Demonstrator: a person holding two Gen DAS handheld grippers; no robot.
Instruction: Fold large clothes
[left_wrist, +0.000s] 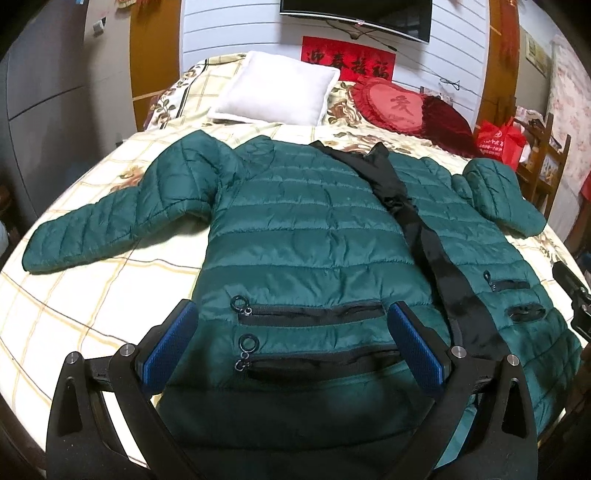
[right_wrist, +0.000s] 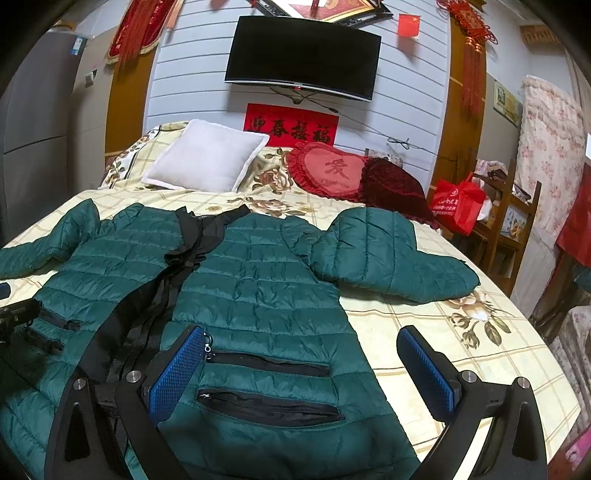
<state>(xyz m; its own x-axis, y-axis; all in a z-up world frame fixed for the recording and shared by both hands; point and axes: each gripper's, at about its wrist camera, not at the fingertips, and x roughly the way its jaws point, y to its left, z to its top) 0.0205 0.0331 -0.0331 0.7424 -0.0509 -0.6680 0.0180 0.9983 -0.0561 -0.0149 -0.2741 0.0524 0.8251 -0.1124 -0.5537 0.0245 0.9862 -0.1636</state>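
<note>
Green jacket (left_wrist: 306, 236) lies flat, front up, across the near half of the bed (left_wrist: 92, 288), hem at the near edge, collar toward the pillows. Zipper open; black lining strip (left_wrist: 424, 236) runs diagonally down the front. One sleeve (left_wrist: 103, 229) is stretched out toward the bed's left edge, the other sleeve (right_wrist: 391, 254) is bent and bunched toward the right edge. Two zip pockets on each front panel.

My left claw (left_wrist: 291, 332) is spread wide, nothing between the pads, over the hem at the left-panel pockets (left_wrist: 310, 314). My right claw (right_wrist: 301, 358) is also spread wide and empty; its left pad (right_wrist: 177, 369) sits over the right-panel pocket, the right pad (right_wrist: 424, 365) over bare bedsheet past the jacket's side edge. Contact with the fabric: can't tell, fisheye angle too flat.

Far end of bed: white pillow (right_wrist: 210, 158), red heart cushion (right_wrist: 332, 170), dark red cushion (right_wrist: 395, 188) just beside it. Wall behind: TV (right_wrist: 303, 55), red banner (right_wrist: 291, 123). Red bag (right_wrist: 458, 203) on a wooden rack off the right edge.
</note>
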